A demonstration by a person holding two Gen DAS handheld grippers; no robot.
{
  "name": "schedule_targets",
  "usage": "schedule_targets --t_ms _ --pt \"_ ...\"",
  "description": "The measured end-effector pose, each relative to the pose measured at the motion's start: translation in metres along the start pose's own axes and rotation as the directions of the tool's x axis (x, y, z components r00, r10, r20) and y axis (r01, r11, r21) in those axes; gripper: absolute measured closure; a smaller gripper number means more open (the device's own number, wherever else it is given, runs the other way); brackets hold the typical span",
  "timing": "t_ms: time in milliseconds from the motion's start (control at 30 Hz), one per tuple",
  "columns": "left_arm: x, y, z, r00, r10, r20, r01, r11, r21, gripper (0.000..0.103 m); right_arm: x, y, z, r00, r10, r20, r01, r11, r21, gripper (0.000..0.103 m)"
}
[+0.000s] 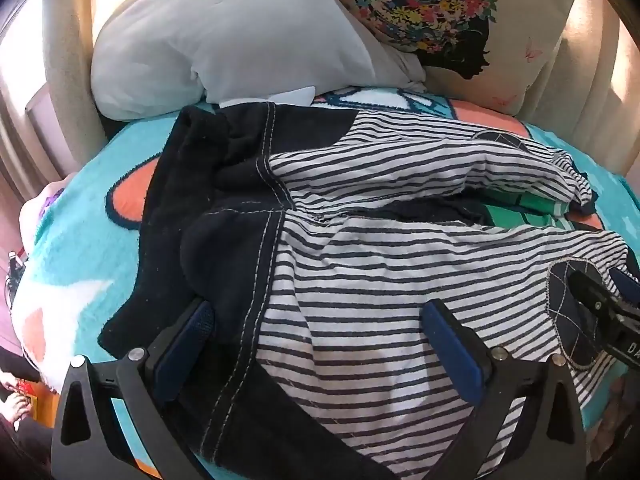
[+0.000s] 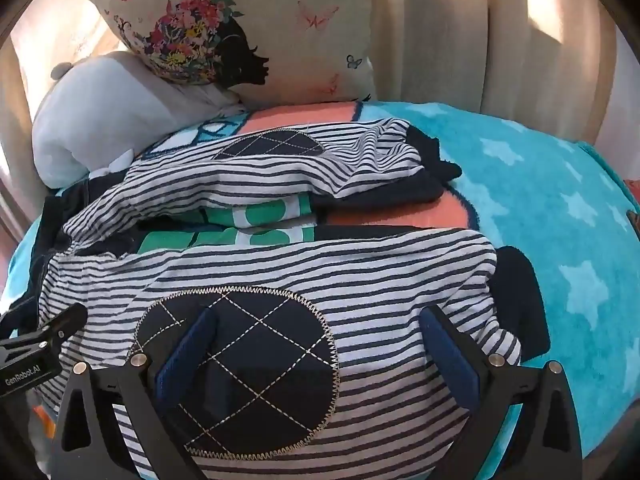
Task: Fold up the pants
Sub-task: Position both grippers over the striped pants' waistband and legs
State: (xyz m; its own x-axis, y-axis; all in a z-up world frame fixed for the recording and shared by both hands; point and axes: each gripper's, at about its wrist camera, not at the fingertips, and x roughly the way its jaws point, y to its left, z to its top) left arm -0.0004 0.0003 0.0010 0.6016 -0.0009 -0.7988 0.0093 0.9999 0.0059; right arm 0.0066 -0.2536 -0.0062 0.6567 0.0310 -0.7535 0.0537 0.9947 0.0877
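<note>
Setting: A turquoise star-print blanket point(image 2: 540, 200) covers a bed or couch, with a floral cushion point(image 2: 248, 36) and a grey pillow point(image 1: 224, 40) propped at the back.

Pants: The striped pants point(image 1: 380, 280) lie spread flat on the blanket, two legs side by side with a gap of blanket between them. The long axis runs left to right across both views: dark waistband point(image 1: 192, 208) to the left, cuffs to the right.

Left tool: The left tool point(image 1: 320, 344) hovers over the near leg just beside the waistband seam, jaws spread wide, holding nothing.

Right tool: The right tool point(image 2: 320, 344) hangs over the same leg, straddling its dark quilted knee patch point(image 2: 240, 368), jaws likewise parted and empty.

Key relation: Both tools sit along the near leg's front edge, left nearer the waist, right nearer the knee. A likely next move is pinching that near edge and carrying it away onto the far leg.

Left view only: It shows the whole waistband and where the legs join.

Right view only: It shows both dark cuffs point(image 2: 432, 168) and the far leg's patch in full.
</note>
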Motion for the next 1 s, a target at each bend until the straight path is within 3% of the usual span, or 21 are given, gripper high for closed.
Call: schedule_targets --t_ms 200,367,467,567,800,900,1000 --pt "-0.031 0.011 0.007 0.997 -0.025 0.069 0.027 0.999 -0.033 0.007 -0.001 0.002 -0.006 0.999 0.001 0.034 0.0 0.999 -0.034 0.0" --pt "-0.074 0.004 0.019 0.975 -0.002 0.224 0.015 0.998 -0.055 0.007 -0.006 -0.001 -0.007 0.998 0.023 0.053 -0.021 0.999 -0.041 0.001" --pt "-0.083 0.01 0.033 0.967 0.008 0.254 0.007 0.998 -0.059 0.007 -0.023 -0.009 -0.005 0.994 0.069 0.086 -0.067 0.997 -0.023 0.005" --pt "-0.084 0.016 0.04 0.975 0.025 0.22 -0.017 0.999 -0.039 0.007 -0.047 -0.024 0.001 0.986 0.084 0.147 -0.084 0.996 -0.004 0.005" --pt "-0.085 0.007 0.038 0.954 0.081 0.29 -0.102 0.993 0.059 0.007 -0.074 -0.066 0.033 0.983 0.032 0.183 -0.038 0.999 0.032 0.005" --pt "-0.079 0.012 0.038 0.961 0.052 0.273 -0.064 0.997 0.036 0.007 -0.079 -0.065 0.041 0.981 0.025 0.19 -0.028 1.0 0.009 0.005" --pt "-0.075 0.012 0.039 0.964 0.062 0.26 -0.076 0.996 0.044 0.007 -0.074 -0.056 0.043 0.983 0.037 0.179 -0.033 0.999 -0.025 0.005"
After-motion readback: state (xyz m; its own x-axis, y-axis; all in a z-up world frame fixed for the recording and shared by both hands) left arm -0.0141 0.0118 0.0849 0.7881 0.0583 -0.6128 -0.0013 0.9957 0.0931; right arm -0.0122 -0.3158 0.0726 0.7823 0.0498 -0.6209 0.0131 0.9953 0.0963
